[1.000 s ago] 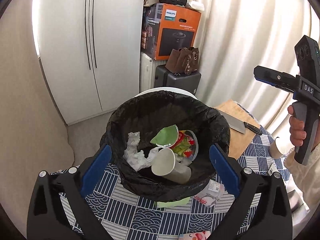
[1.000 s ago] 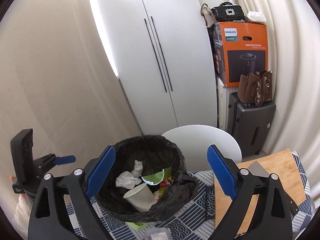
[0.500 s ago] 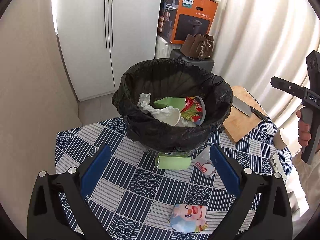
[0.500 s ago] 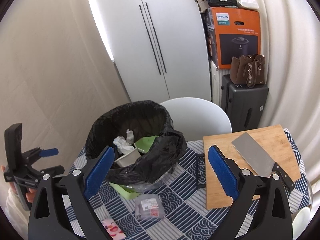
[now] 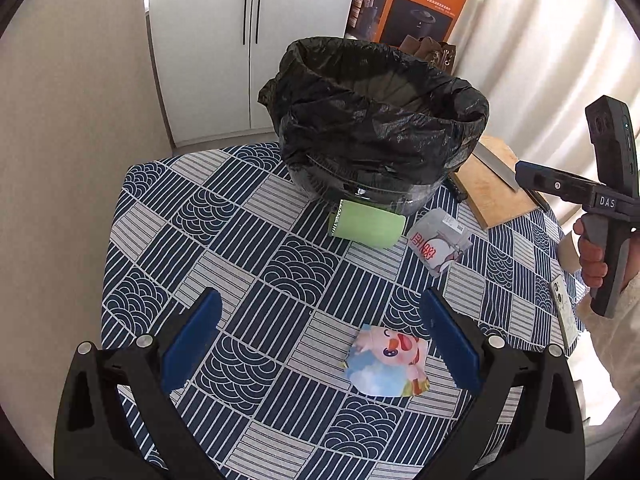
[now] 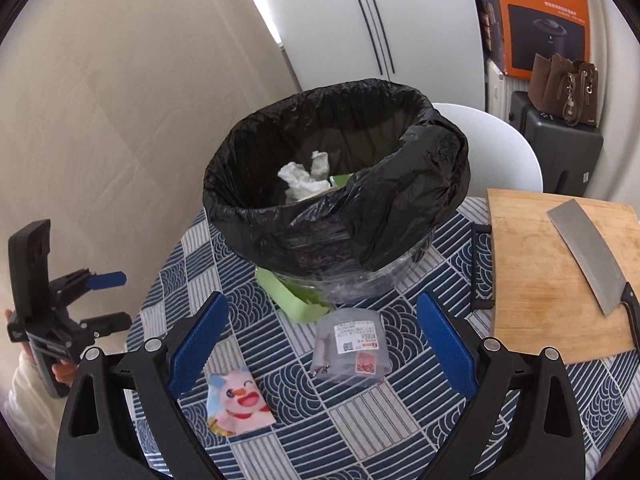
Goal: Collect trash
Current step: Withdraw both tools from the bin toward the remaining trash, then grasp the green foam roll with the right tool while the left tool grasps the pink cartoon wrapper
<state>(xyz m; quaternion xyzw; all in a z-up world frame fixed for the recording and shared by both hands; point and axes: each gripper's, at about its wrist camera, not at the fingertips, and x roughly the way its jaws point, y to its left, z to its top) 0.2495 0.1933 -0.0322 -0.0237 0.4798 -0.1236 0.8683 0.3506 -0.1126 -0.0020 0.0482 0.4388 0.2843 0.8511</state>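
A bin lined with a black bag (image 5: 372,128) stands on the patterned table (image 5: 208,216); in the right wrist view (image 6: 336,204) white crumpled paper (image 6: 304,178) shows inside. On the cloth lie a cartoon pig wrapper (image 5: 386,362) (image 6: 236,404), a clear plastic packet with labels (image 5: 438,242) (image 6: 352,346) and a green packet (image 5: 366,224) (image 6: 292,296) against the bin's base. My left gripper (image 5: 320,344) is open and empty above the cloth, the pig wrapper by its right finger. My right gripper (image 6: 320,344) is open and empty above the clear packet.
A wooden cutting board (image 6: 560,280) with a cleaver (image 6: 588,252) lies right of the bin. A white chair (image 6: 492,148) stands behind the table. A phone (image 5: 564,308) lies at the table's right edge. A wall, wardrobe and orange box (image 6: 540,16) stand behind.
Both grippers have pulled back and down from above the bin toward the near tabletop. The bin's contents have dropped out of the left view; the pig wrapper and packets have come into view.
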